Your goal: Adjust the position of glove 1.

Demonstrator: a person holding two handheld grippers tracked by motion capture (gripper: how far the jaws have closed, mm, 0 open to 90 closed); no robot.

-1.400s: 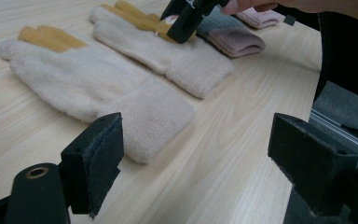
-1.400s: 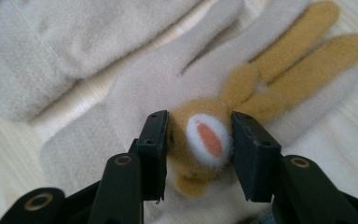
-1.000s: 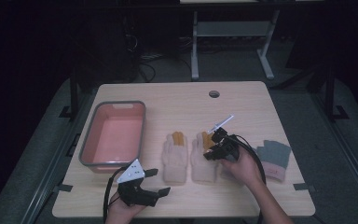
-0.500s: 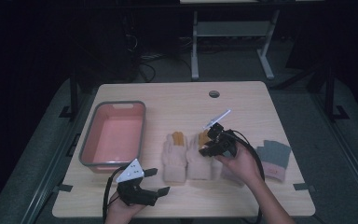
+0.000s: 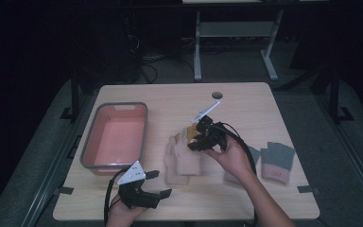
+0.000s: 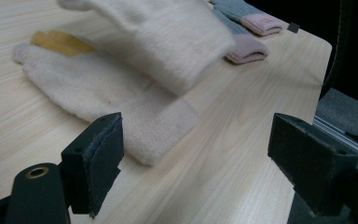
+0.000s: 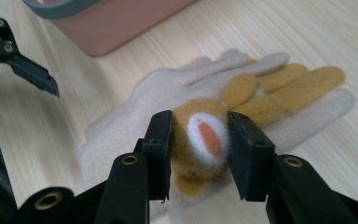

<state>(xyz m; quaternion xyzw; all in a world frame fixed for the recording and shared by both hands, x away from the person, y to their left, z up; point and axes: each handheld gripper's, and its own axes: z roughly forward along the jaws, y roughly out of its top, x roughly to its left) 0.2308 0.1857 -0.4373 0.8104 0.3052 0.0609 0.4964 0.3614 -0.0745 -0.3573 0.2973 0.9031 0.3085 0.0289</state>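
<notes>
Cream glove lifted, its twin flat on the table

The held glove (image 7: 200, 140), cream with mustard fingers and a white-and-orange patch, hangs at frame centre, pinched at the mustard part between the right tool's (image 7: 199, 154) jaws, cuff drooping. The second glove (image 6: 102, 100) lies flat beneath it, touching, fingers toward the upper left.

Pink tub (image 5: 116, 137), grey gloves (image 5: 278, 160)

Two cream gloves (image 5: 185, 158), two grey gloves (image 5: 278, 160), one pink bin (image 5: 115, 138), two claws (image 5: 157, 183).
</notes>
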